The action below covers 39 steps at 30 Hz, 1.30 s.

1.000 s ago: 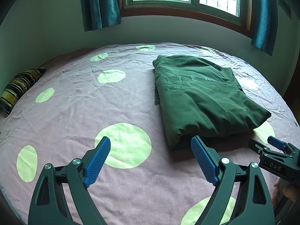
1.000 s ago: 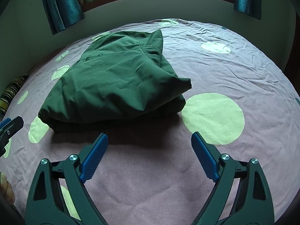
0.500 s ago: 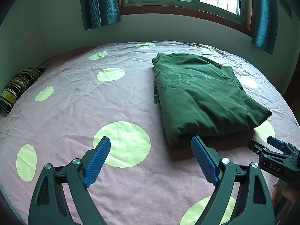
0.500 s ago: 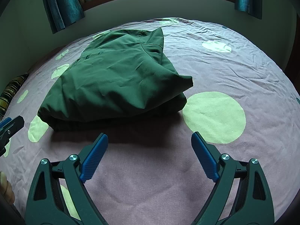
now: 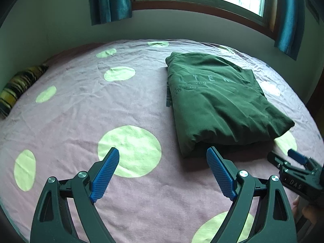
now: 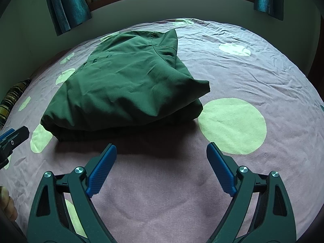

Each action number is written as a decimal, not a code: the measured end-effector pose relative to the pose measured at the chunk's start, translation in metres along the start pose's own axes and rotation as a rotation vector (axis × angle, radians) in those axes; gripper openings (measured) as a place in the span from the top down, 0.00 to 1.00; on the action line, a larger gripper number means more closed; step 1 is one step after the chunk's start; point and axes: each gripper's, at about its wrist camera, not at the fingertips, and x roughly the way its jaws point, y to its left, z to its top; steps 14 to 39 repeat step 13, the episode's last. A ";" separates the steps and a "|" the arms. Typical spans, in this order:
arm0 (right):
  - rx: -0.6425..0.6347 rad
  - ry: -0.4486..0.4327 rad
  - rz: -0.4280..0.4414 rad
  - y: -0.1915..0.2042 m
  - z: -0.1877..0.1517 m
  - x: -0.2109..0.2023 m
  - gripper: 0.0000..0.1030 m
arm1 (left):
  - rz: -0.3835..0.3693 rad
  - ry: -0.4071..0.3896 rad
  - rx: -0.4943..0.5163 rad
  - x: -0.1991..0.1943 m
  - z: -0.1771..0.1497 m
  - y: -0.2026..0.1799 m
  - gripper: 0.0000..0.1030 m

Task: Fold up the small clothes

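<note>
A dark green garment [image 5: 218,101] lies folded in a thick rectangle on the bed, with faint lettering on its top layer. It also shows in the right wrist view [image 6: 125,87]. My left gripper [image 5: 163,158] is open and empty, just short of the garment's near left corner. My right gripper [image 6: 162,151] is open and empty, a little short of the garment's near edge. The right gripper's tip shows at the right of the left wrist view [image 5: 291,162]; the left gripper's tip shows at the left edge of the right wrist view [image 6: 14,135].
The bed sheet [image 5: 81,117] is mauve with pale green dots and light wrinkles. A striped yellow and black pillow [image 5: 18,85] lies at the far left edge. A wall with a window and teal curtains [image 5: 109,0] stands behind the bed.
Both grippers have drawn back and risen slightly from the garment; the bed looks a little farther away. The garment has not moved. Both jaws stay open.
</note>
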 end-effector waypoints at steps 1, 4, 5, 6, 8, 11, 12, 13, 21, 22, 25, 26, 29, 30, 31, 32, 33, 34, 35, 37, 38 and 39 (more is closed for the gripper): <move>-0.001 0.001 0.000 0.001 0.000 0.000 0.12 | -0.019 -0.018 -0.012 -0.001 0.000 0.003 0.15; 0.006 0.008 0.016 0.000 -0.001 0.001 0.12 | -0.018 -0.068 0.001 -0.003 0.005 0.006 0.15; 0.017 0.012 0.030 -0.001 0.000 0.001 0.12 | -0.012 -0.076 0.006 -0.003 0.009 0.009 0.15; 0.036 0.016 0.052 -0.004 0.001 0.000 0.12 | 0.001 -0.081 0.004 -0.002 0.014 0.013 0.15; 0.070 0.014 0.093 -0.010 0.005 -0.005 0.12 | 0.023 -0.089 -0.014 0.001 0.027 0.026 0.15; 0.148 -0.016 0.162 -0.030 0.021 -0.015 0.12 | 0.071 -0.108 -0.041 0.013 0.056 0.052 0.15; 0.181 -0.029 0.172 -0.041 0.031 -0.016 0.12 | 0.095 -0.105 -0.046 0.021 0.068 0.060 0.15; 0.181 -0.029 0.172 -0.041 0.031 -0.016 0.12 | 0.112 -0.095 -0.052 0.031 0.081 0.068 0.15; 0.181 -0.029 0.172 -0.041 0.031 -0.016 0.12 | 0.112 -0.095 -0.052 0.031 0.081 0.068 0.15; 0.181 -0.029 0.172 -0.041 0.031 -0.016 0.12 | 0.112 -0.095 -0.052 0.031 0.081 0.068 0.15; 0.181 -0.029 0.172 -0.041 0.031 -0.016 0.12 | 0.112 -0.095 -0.052 0.031 0.081 0.068 0.15; 0.181 -0.029 0.172 -0.041 0.031 -0.016 0.12 | 0.112 -0.095 -0.052 0.031 0.081 0.068 0.15; 0.181 -0.029 0.172 -0.041 0.031 -0.016 0.12 | 0.112 -0.095 -0.052 0.031 0.081 0.068 0.15; 0.181 -0.029 0.172 -0.041 0.031 -0.016 0.12 | 0.112 -0.095 -0.052 0.031 0.081 0.068 0.15; 0.181 -0.029 0.172 -0.041 0.031 -0.016 0.12 | 0.112 -0.095 -0.052 0.031 0.081 0.068 0.15; 0.181 -0.029 0.172 -0.041 0.031 -0.016 0.12 | 0.112 -0.095 -0.052 0.031 0.081 0.068 0.15; 0.181 -0.029 0.172 -0.041 0.031 -0.016 0.12 | 0.112 -0.095 -0.052 0.031 0.081 0.068 0.15; 0.181 -0.029 0.172 -0.041 0.031 -0.016 0.12 | 0.112 -0.095 -0.052 0.031 0.081 0.068 0.15; 0.181 -0.029 0.172 -0.041 0.031 -0.016 0.12 | 0.112 -0.095 -0.052 0.031 0.081 0.068 0.15; 0.181 -0.029 0.172 -0.041 0.031 -0.016 0.12 | 0.112 -0.095 -0.052 0.031 0.081 0.068 0.15; 0.181 -0.029 0.172 -0.041 0.031 -0.016 0.12 | 0.112 -0.095 -0.052 0.031 0.081 0.068 0.15; 0.181 -0.029 0.172 -0.041 0.031 -0.016 0.12 | 0.112 -0.095 -0.052 0.031 0.081 0.068 0.15</move>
